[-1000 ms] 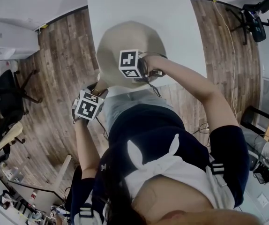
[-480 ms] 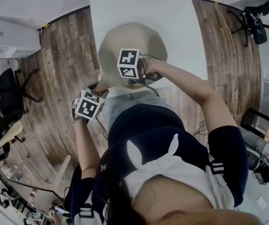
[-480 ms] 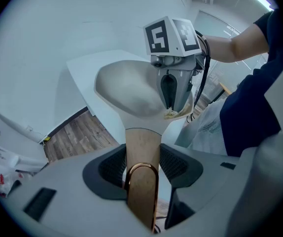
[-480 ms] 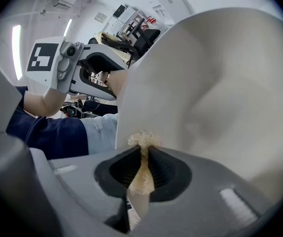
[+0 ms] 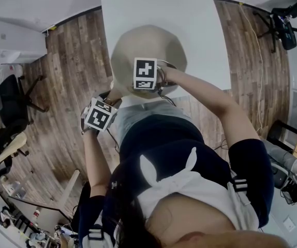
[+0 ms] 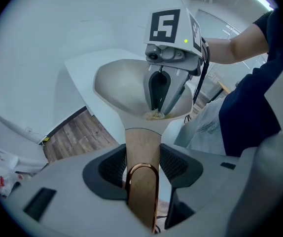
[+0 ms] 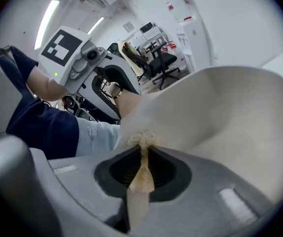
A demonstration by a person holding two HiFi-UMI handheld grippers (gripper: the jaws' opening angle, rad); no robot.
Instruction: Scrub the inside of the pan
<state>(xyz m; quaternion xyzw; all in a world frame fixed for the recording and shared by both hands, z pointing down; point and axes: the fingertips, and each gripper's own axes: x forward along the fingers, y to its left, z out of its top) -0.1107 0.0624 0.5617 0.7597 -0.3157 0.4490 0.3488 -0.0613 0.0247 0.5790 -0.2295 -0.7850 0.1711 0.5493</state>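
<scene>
Right hand-held gripper (image 6: 157,110) has shifted and rolled slightly inside the pan (image 5: 148,48), upper middle on the tabletop (image 5: 153,4), clenched on a scrubber (image 7: 141,139). Left hand-held gripper (image 6: 142,156) grasps the handle (image 6: 142,139). Scrubbing looks underway, and the far wall is probably still to do.

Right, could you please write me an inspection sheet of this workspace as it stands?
Surface: white table, bare around the pan.
Job's things: beige pan with a wooden handle, near the table's front edge; yellowish scourer against its inner wall.
Clutter: nothing seen.
Tools: left tool shut on the handle; right tool shut on the scourer.
Cables: thin cable on the floor at right.
Surroundings: wooden floor, black office chair at left.
</scene>
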